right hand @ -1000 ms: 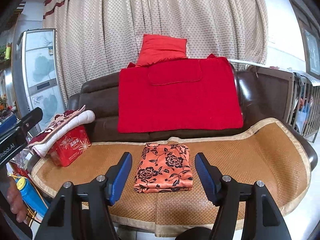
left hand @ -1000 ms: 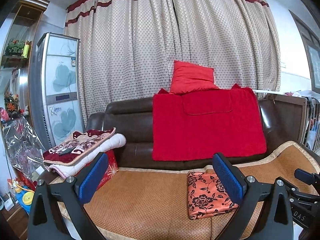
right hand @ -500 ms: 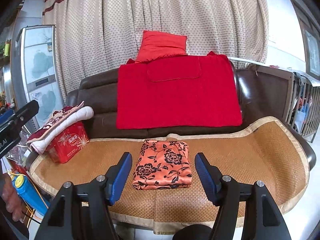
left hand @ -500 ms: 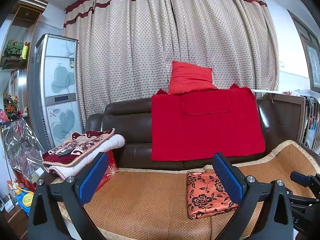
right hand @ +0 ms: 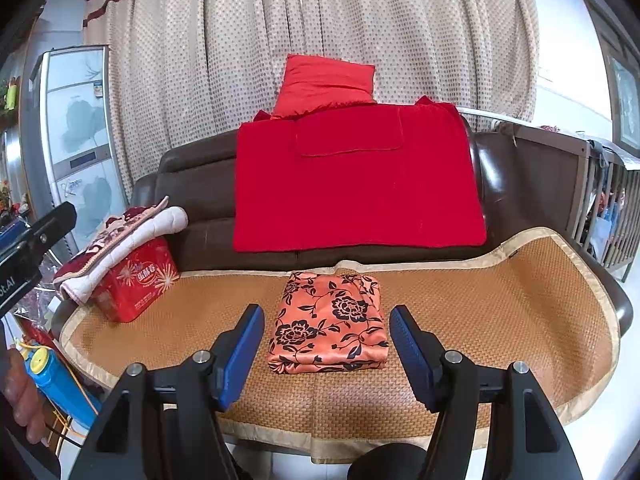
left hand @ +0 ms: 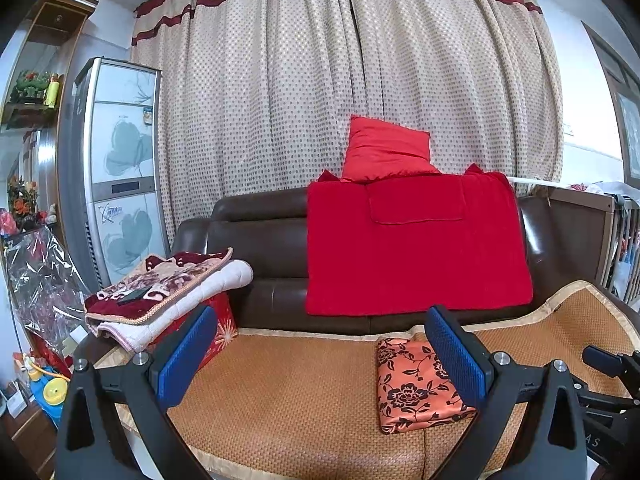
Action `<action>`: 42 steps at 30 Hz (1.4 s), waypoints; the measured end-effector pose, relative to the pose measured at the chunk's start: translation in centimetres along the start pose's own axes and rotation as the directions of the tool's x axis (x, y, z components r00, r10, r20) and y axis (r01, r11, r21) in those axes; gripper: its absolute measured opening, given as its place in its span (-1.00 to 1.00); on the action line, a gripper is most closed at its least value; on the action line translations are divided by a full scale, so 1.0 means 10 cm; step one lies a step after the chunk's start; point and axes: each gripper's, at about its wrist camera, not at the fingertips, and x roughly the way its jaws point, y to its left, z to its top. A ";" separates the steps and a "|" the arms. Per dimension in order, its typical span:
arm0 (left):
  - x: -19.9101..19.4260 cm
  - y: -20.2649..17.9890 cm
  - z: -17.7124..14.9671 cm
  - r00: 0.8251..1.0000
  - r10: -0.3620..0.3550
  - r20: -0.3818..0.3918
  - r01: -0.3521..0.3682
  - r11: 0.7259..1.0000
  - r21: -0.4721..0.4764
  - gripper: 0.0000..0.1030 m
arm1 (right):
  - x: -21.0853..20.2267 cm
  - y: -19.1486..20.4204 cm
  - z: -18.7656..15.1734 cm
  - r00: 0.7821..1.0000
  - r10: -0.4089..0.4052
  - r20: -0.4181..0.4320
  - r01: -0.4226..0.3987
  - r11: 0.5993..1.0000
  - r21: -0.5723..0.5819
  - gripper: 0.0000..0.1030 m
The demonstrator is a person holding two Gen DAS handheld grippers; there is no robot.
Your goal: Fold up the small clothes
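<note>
An orange garment with black flowers (right hand: pixel 330 320) lies folded into a neat rectangle on the woven mat (right hand: pixel 500 304) that covers the sofa seat. My right gripper (right hand: pixel 327 352) is open and empty, held in front of the garment with its blue pads either side of the near edge, apart from it. In the left wrist view the garment (left hand: pixel 416 388) sits to the right, partly behind the right pad. My left gripper (left hand: pixel 320 354) is open and empty above the mat, left of the garment.
A red blanket (right hand: pixel 356 184) and red cushion (right hand: pixel 326 82) drape the brown sofa back. A folded quilt (left hand: pixel 168 288) rests on a red tin (right hand: pixel 136 280) at the mat's left end. A tall air conditioner (left hand: pixel 116 176) and curtain stand behind. A crib rail (right hand: pixel 600 200) is at right.
Both grippers have drawn back and risen slightly from the sofa, staying open. The folded garment has not moved.
</note>
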 end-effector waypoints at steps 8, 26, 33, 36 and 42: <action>0.01 0.05 -0.02 1.000 -0.002 -0.007 0.002 1.000 -0.007 1.00 | 0.00 0.09 -0.02 1.000 -0.002 -0.004 0.002 1.000 -0.008 0.34; -0.12 0.13 0.00 1.000 -0.016 0.011 0.016 1.000 -0.026 1.00 | -0.13 0.22 0.02 1.000 -0.013 0.015 0.013 0.999 -0.030 0.34; -0.24 0.11 0.06 0.999 -0.025 0.031 0.026 0.999 -0.026 1.00 | -0.28 0.22 0.06 0.999 -0.015 0.041 0.017 0.999 -0.030 0.34; -0.28 0.05 0.08 0.999 -0.038 0.034 0.038 0.999 -0.016 1.00 | -0.33 0.17 0.06 0.999 -0.021 0.047 0.022 1.000 -0.019 0.34; -0.40 -0.06 0.14 0.997 -0.054 0.054 0.054 0.998 0.014 1.00 | -0.48 0.05 0.08 0.997 -0.029 0.070 0.028 1.000 0.008 0.34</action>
